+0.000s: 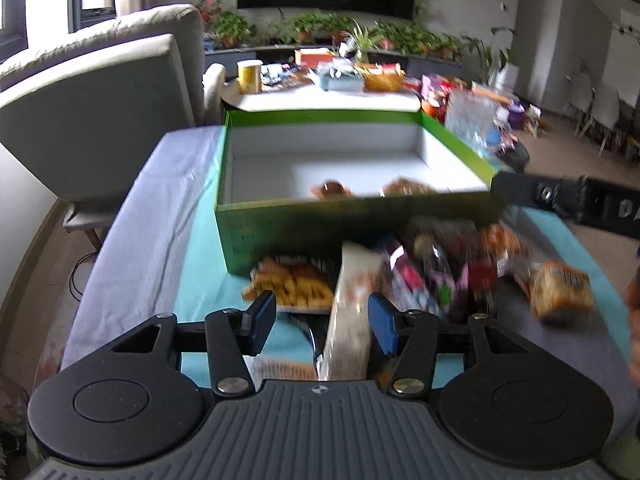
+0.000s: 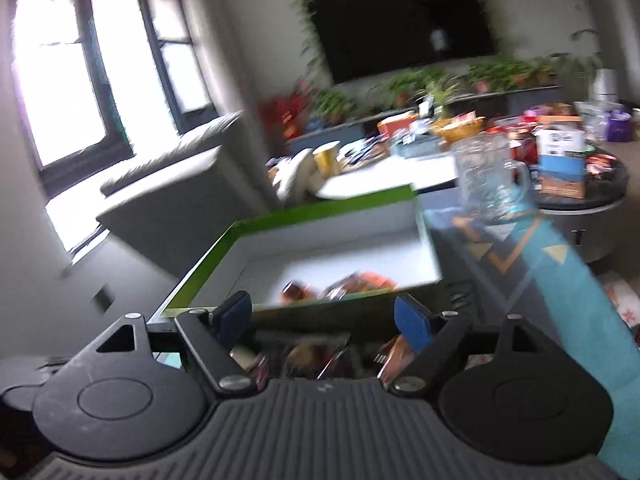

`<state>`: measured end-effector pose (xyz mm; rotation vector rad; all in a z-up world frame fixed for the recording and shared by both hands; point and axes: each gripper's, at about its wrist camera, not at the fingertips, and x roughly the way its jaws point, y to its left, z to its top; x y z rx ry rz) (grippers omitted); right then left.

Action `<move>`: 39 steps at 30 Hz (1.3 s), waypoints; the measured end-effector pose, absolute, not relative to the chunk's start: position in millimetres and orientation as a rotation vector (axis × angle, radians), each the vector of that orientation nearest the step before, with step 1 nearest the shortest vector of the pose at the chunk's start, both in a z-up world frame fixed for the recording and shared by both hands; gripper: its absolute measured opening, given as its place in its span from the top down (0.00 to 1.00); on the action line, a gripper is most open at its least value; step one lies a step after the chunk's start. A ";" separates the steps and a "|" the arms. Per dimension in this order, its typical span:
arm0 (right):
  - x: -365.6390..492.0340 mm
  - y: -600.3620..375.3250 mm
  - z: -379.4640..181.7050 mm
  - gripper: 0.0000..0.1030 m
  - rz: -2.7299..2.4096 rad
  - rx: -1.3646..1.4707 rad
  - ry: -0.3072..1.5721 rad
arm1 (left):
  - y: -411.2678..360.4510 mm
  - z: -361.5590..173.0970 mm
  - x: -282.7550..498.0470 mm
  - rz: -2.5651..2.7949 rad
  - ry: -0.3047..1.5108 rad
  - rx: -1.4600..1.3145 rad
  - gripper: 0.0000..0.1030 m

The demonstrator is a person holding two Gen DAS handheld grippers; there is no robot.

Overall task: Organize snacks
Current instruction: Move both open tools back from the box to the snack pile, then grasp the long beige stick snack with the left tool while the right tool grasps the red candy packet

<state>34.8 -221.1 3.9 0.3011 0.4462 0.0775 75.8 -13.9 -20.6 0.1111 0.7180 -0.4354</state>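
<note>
Left wrist view: my left gripper point(image 1: 322, 322), jaws apart, hovers over the snack pile point(image 1: 420, 276) before the green box point(image 1: 348, 216); my right gripper point(image 2: 324, 318), also spread, faces two snacks point(image 2: 340, 286) inside.

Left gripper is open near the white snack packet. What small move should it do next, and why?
Probably ease the left gripper forward and close on the white packet: it stands between the open fingers, and the green box behind holds few snacks.
</note>
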 end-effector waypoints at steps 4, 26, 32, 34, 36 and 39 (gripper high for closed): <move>22.0 -207.5 7.7 0.61 0.082 0.199 0.422 | -17.8 -30.6 73.1 -0.442 0.743 0.118 0.53; 9.6 -197.5 -38.5 0.62 0.142 0.280 0.602 | -24.3 -46.8 70.2 -0.458 0.779 0.137 0.53; 12.1 -204.4 -45.1 0.63 0.045 0.293 0.618 | -27.8 -48.5 70.0 -0.459 0.772 0.151 0.53; 14.3 -204.4 -47.5 0.63 0.035 0.292 0.632 | -29.9 -49.4 69.8 -0.461 0.771 0.161 0.53; 16.4 -203.5 -49.5 0.63 0.029 0.293 0.641 | -31.2 -50.6 70.0 -0.463 0.772 0.168 0.53; 20.1 -204.1 -52.2 0.63 0.022 0.302 0.656 | -32.3 -51.8 69.9 -0.462 0.768 0.174 0.59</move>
